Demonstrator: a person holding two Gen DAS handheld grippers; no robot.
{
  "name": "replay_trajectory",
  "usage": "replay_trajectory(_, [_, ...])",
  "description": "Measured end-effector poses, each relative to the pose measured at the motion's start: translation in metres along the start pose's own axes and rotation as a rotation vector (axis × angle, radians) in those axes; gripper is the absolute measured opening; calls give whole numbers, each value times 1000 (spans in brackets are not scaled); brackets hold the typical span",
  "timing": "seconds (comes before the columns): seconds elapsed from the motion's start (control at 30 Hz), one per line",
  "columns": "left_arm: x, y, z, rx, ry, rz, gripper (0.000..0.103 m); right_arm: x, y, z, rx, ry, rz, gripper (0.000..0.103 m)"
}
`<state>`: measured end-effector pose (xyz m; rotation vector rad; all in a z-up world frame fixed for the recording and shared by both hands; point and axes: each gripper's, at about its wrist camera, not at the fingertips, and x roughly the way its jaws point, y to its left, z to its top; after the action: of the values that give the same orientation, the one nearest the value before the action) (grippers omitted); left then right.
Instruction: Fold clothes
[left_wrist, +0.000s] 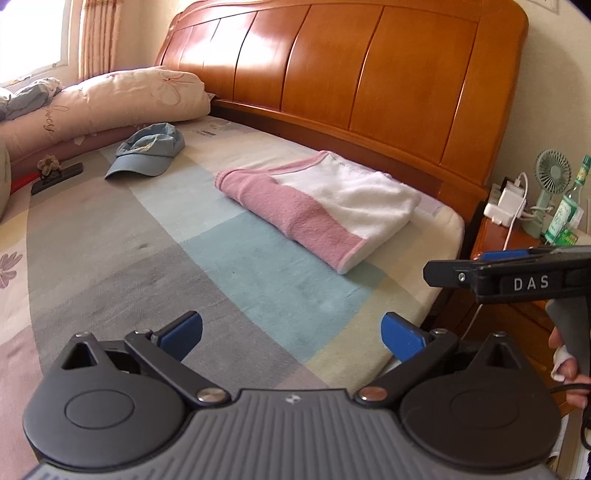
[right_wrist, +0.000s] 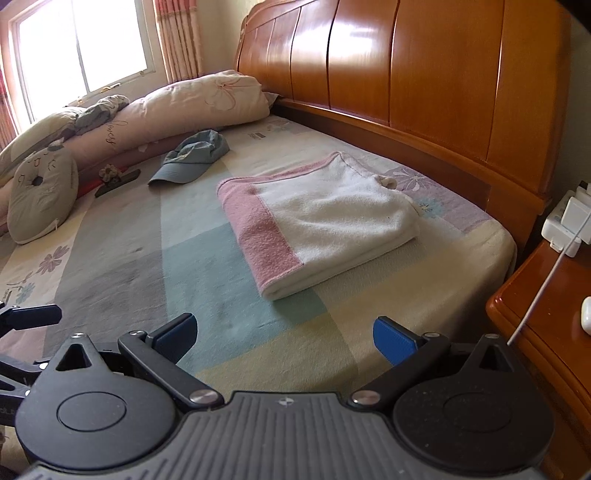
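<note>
Left wrist view: towel (left_wrist: 317, 206) already folded flat on bed (left_wrist: 110, 266), far right, near headboard (left_wrist: 362, 74); cap (left_wrist: 147, 153) far left, well apart. Left gripper (left_wrist: 291, 336) spread wide, empty, hovering over near edge. Right gripper (right_wrist: 286, 334) likewise wide and empty. Probably a finishing check: if another fold wanted, pinch both near corners together, lift evenly, lay over far edge, keep pink band aligned. Otherwise leave undisturbed; avoid dragging fingers (right_wrist: 177, 334) across nap.
</note>
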<state>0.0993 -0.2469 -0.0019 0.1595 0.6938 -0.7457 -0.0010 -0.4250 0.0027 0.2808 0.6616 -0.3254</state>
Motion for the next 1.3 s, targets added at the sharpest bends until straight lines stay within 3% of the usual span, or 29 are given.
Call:
replay_trajectory(0.53, [-46,-22,-20,-19,-57,9,102,-60,9,-30,-28,-78,23,103])
replay_trajectory(0.9, [-51,-21,-26,-23,-60,-5,102,-64,20,-31,-59,-79,26,103])
replay_trajectory(1.3, [-53,-21,-26,-18,-57,28,102,-60,15,-32,-56,-70,41,103])
